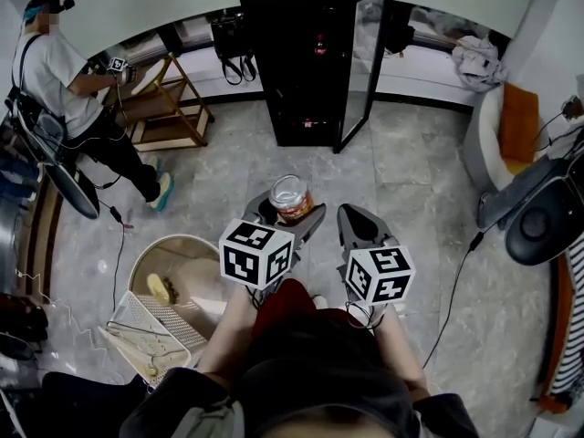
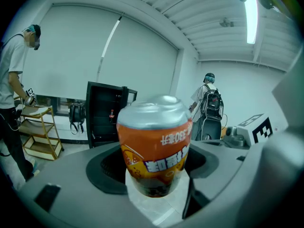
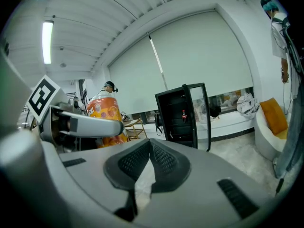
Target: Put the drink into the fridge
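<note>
Grey marble-tile floor [image 1: 429,199] fills most of the head view. The black fridge [image 1: 301,62] stands at top ctr against the far wall. Its glass door [image 1: 367,57] is swung open to the right, w/ dark shelves showing inside.

A pale sofa [image 1: 484,135] w/ an orange cushion [image 1: 518,121] sits at far right. At far left a person [image 1: 64,71] in a white tee stands next to a wooden shelf unit [image 1: 169,108]. A black bag [image 1: 233,44] hangs just left of the fridge. A round tub [image 1: 178,263] sits on the floor at lower left, near the wearer's left side. The left gripper view shows a 2nd person [image 2: 209,99] w/ a backpack in the bkgd.

Both grippers are held out low in front of the wearer, side by side.

- **left gripper [image 1: 290,217]:** its fingers [image 2: 107,167] are spread about a can's width and clamped on the drink can [image 2: 154,146]. The can is orange w/ a silver end, held in the air above the floor and well apart from the fridge.
- **right gripper [image 3: 151,148]:** its fingers are pressed together at the tips w/ nothing btwn them.

A small red-labelled bottle [image 3: 184,114] stands on a shelf inside the fridge.
</note>
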### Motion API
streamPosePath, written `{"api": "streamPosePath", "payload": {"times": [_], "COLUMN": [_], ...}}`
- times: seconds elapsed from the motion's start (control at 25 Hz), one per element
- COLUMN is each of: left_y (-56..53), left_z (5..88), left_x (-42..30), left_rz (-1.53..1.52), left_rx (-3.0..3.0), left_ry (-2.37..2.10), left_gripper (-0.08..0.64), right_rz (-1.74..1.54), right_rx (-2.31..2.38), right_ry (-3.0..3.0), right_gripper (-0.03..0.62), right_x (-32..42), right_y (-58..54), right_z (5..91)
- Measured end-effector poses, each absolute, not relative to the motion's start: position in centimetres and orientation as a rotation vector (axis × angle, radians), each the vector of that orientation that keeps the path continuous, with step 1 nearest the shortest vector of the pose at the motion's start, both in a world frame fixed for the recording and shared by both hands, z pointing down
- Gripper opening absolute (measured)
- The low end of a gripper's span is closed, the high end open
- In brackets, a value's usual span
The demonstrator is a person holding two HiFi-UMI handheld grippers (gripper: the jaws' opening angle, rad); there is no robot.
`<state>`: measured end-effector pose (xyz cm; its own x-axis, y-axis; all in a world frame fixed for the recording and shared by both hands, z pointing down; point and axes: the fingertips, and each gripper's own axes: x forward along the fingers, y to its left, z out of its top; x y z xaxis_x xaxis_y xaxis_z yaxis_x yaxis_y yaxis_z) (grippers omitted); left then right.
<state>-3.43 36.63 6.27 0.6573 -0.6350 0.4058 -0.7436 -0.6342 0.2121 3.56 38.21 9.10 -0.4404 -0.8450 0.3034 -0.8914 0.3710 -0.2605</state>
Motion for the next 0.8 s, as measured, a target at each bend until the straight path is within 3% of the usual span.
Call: {"api": "streamPosePath", "payload": {"times": [0.8], "left_y": [32.1], "left_z": [5.6], "left_x": [-1.9], "left_rz": [0.423], "left_rx": [2.559], "left_ry": [-1.073], "left_gripper": [0.342], "right_rz": [0.624], "right_rx": [1.658], "right_ry": [-2.478], "right_gripper": [0.018], "right_x": [5.5], "right_y": [34.3], "right_z": [9.5]}}
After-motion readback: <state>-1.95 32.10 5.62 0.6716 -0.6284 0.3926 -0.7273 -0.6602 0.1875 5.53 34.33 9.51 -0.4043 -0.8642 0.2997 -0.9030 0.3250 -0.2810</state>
